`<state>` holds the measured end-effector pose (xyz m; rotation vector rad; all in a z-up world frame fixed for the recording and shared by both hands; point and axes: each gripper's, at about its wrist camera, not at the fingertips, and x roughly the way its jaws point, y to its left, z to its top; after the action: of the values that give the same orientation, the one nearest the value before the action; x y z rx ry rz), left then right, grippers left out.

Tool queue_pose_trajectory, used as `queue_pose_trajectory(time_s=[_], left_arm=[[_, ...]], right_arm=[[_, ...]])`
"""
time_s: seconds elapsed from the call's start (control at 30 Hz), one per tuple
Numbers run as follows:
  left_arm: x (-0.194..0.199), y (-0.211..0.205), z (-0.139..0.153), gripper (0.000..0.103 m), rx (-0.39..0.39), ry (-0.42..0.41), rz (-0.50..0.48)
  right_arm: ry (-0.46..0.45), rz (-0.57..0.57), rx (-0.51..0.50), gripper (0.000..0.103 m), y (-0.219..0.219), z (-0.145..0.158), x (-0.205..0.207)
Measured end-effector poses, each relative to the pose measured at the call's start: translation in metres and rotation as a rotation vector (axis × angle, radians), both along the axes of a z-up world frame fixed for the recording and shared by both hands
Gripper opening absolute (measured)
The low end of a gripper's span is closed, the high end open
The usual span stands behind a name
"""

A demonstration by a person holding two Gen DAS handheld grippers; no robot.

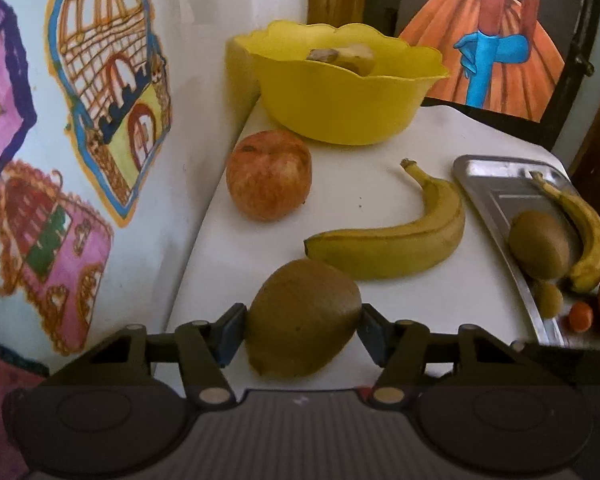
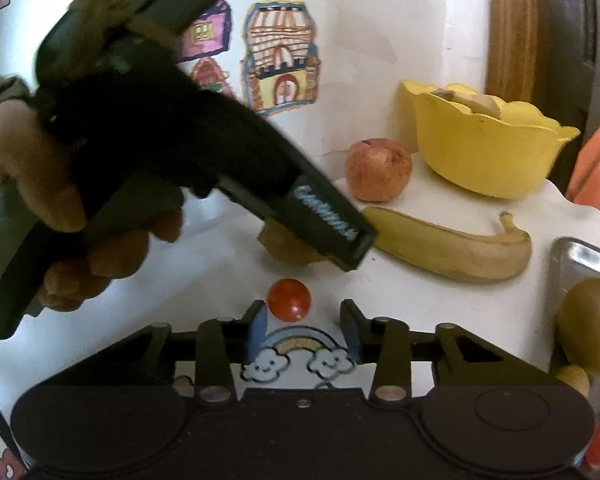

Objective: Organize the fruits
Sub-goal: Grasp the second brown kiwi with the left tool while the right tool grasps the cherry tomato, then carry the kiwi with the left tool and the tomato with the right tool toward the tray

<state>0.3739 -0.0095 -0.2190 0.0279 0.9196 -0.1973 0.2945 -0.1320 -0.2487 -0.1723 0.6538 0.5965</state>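
- The white surface (image 1: 380, 152) carries everything; a yellow bowl (image 1: 340, 88) stands at its far edge, at twelve o'clock in my left wrist view, with something pale inside that I cannot identify.
- A steel tray (image 1: 492, 184) sits at three o'clock and already holds a banana, a kiwi and some smaller fruit, so I judge the sorting is partly done.
- A loose banana (image 1: 396, 248) lies mid-surface, and an apple (image 1: 268, 176) sits at eleven o'clock, close to the bowl.
- My left gripper (image 1: 302, 330) has the big kiwi (image 1: 304, 316) between its jaws, about half open; both pads touch the kiwi's sides, and it rests on the surface.
- My right gripper (image 2: 302, 332) points at a small red tomato (image 2: 289, 299); the jaws are narrow but not on it, as it sits just ahead of the fingertips.
- Step in hand, as I read it: picking up both fruits. Next, I'd lift the kiwi gently toward the tray, and ease the right gripper forward before squeezing.
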Motion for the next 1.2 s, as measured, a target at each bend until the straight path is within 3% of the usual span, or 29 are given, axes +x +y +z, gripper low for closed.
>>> queue_pose_trajectory(time_s=[0.1, 0.47, 0.83, 1.2], left_arm=[[0.002, 0.007, 0.000, 0.063, -0.052, 0.019, 0.036], [-0.021, 0.013, -0.001, 0.063, -0.051, 0.000, 0.143], [-0.063, -0.005, -0.001, 0.063, -0.087, 0.001, 0.149], [-0.097, -0.066, 0.020, 0.063, -0.145, -0.025, 0.075]], right_arm=[[0.001, 0.005, 0.000, 0.025, 0.002, 0.001, 0.000], [0.003, -0.013, 0.000, 0.025, -0.015, 0.004, -0.019], [-0.016, -0.090, 0.025, 0.025, -0.062, 0.026, -0.077], [-0.046, -0.239, 0.018, 0.025, -0.122, 0.044, -0.104]])
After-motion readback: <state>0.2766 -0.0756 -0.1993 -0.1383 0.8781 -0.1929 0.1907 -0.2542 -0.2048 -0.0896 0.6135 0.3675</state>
